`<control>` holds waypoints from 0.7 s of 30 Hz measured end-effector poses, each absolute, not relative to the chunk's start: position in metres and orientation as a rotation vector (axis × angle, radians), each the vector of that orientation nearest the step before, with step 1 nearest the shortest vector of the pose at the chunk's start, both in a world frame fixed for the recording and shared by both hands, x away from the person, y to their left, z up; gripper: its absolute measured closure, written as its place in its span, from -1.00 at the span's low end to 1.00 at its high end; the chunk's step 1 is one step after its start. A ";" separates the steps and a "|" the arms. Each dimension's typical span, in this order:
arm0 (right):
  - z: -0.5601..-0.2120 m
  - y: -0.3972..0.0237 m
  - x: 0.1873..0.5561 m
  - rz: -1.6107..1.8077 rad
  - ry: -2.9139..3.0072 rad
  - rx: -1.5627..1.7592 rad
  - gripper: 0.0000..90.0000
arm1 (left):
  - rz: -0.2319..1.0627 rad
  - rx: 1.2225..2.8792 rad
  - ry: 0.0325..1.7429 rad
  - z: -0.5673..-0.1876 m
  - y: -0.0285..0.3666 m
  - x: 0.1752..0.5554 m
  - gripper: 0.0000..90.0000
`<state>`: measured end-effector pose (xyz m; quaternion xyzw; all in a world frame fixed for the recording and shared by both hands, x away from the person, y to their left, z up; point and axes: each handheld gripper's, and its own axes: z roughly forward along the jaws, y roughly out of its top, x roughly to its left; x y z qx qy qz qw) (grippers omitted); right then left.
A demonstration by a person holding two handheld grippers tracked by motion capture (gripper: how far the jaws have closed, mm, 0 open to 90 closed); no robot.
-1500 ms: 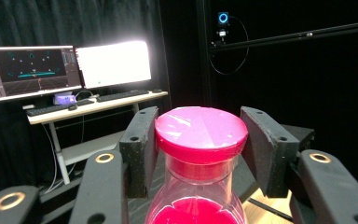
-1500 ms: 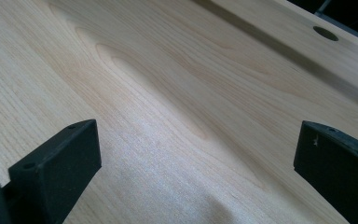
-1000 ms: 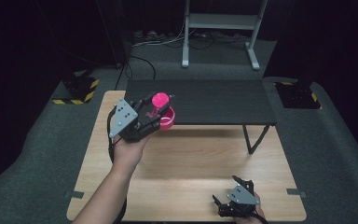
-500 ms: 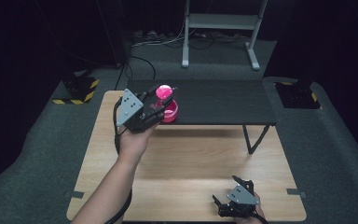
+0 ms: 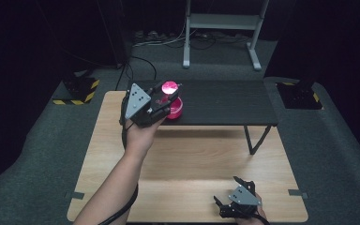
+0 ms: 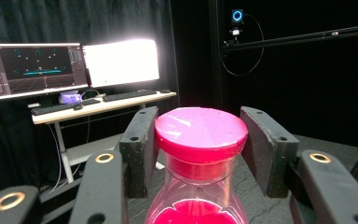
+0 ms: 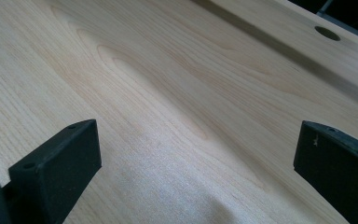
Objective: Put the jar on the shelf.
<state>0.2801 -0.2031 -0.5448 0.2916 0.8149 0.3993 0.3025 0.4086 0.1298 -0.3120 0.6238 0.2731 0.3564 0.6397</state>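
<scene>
A clear pink bottle with a flat pink lid [image 6: 200,128] stands upright between the black jaws of my left gripper [image 6: 198,144], which is shut on its neck just under the lid. From above, the bottle [image 5: 171,89] and left gripper [image 5: 161,98] hang over the front left corner of a black raised shelf [image 5: 225,101]. I cannot tell whether the bottle's base touches the shelf. My right gripper [image 5: 226,206] rests at the near edge of the wooden table [image 5: 192,154]. Its jaws [image 7: 196,158] are spread wide with only bare wood between them.
The black shelf spans the far side of the table on thin legs [image 5: 255,140]. Behind the bottle, in the left gripper view, is a desk with two monitors [image 6: 72,65] and keyboards. Dark carpet [image 5: 37,154] surrounds the table.
My left hand has carried the pink bottle to the right and farther away, over the black shelf's corner. The right gripper has stayed put.
</scene>
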 end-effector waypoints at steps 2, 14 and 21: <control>-0.545 -0.203 0.280 1.058 2.161 0.772 -0.99 | 0.810 1.426 0.626 -0.313 0.127 0.411 0.08; -0.545 -0.203 0.280 1.061 2.160 0.774 -0.99 | 0.793 1.434 0.636 -0.316 0.121 0.418 0.08; -0.545 -0.203 0.281 1.063 2.162 0.775 -0.99 | 0.782 1.433 0.649 -0.318 0.119 0.424 0.08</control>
